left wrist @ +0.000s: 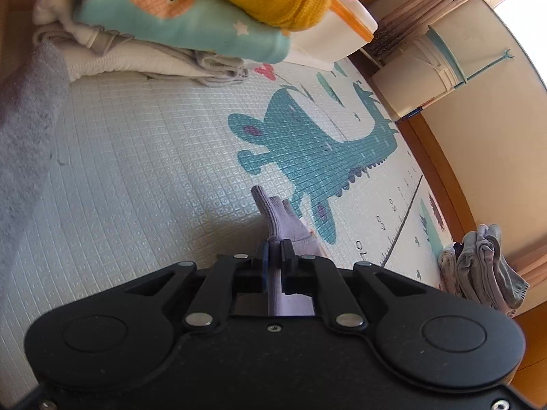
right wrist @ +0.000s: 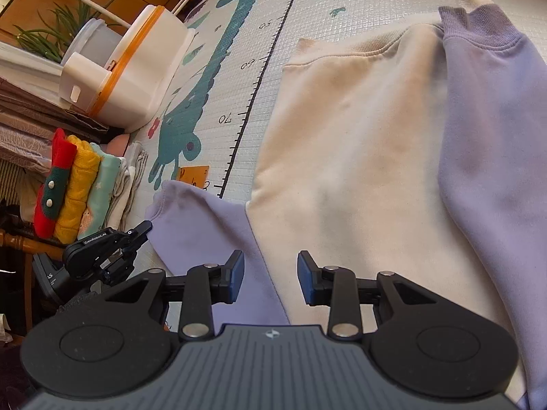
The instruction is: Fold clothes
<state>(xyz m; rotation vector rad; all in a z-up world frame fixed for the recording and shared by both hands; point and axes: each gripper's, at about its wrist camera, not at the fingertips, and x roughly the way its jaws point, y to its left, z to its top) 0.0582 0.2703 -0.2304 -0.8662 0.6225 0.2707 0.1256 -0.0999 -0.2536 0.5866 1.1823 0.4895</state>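
Left gripper [left wrist: 273, 256] clamped on lilac sleeve cuff [left wrist: 278, 215], right gripper [right wrist: 270, 278] open over sweatshirt [right wrist: 342, 143]; I've no folds in yet

- The right claw [right wrist: 270, 282] hangs over the sweatshirt [right wrist: 348, 157] with its jaws apart, gripping nothing.
- The cream body lies flat on the play mat [right wrist: 212, 78] ahead of the claw, with one lilac sleeve [right wrist: 492, 143] to its right.
- The other lilac sleeve [right wrist: 198, 225] lies to its left.
- Further left sits the left claw [right wrist: 136, 239], with a stack of folded clothes [right wrist: 82, 191] beyond it.
- A white container [right wrist: 136, 68] stands far ahead-left.
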